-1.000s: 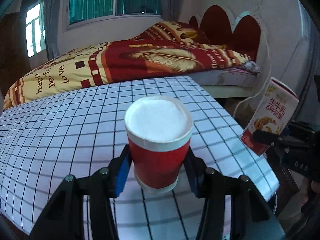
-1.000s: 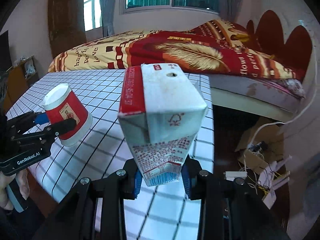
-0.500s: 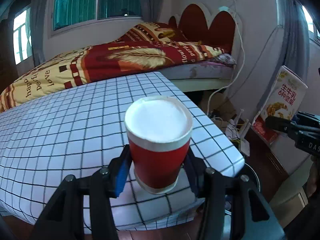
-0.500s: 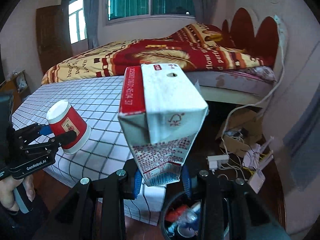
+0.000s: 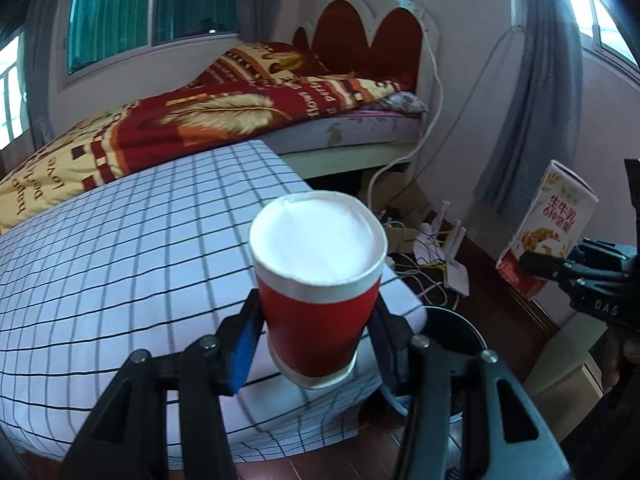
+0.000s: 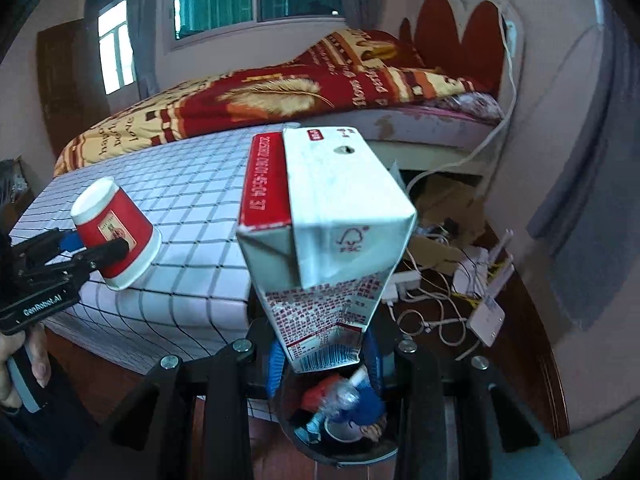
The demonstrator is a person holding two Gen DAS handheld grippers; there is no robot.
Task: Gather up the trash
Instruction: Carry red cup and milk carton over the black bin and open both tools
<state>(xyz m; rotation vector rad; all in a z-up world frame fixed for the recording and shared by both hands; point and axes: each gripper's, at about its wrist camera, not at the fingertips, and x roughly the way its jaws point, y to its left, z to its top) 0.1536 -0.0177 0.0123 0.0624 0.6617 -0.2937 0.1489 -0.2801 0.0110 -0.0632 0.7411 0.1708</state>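
The red paper cup [image 5: 318, 300] is gripped by the left tongs [image 5: 316, 332], the milk carton [image 6: 324, 248] by the right tongs [image 6: 324, 360], over the trash bin [image 6: 340, 452]. Release into it seems called for next.

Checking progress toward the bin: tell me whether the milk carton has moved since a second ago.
Yes. The milk carton, clamped in the right gripper, has left the checkered table and now hangs over the trash bin.
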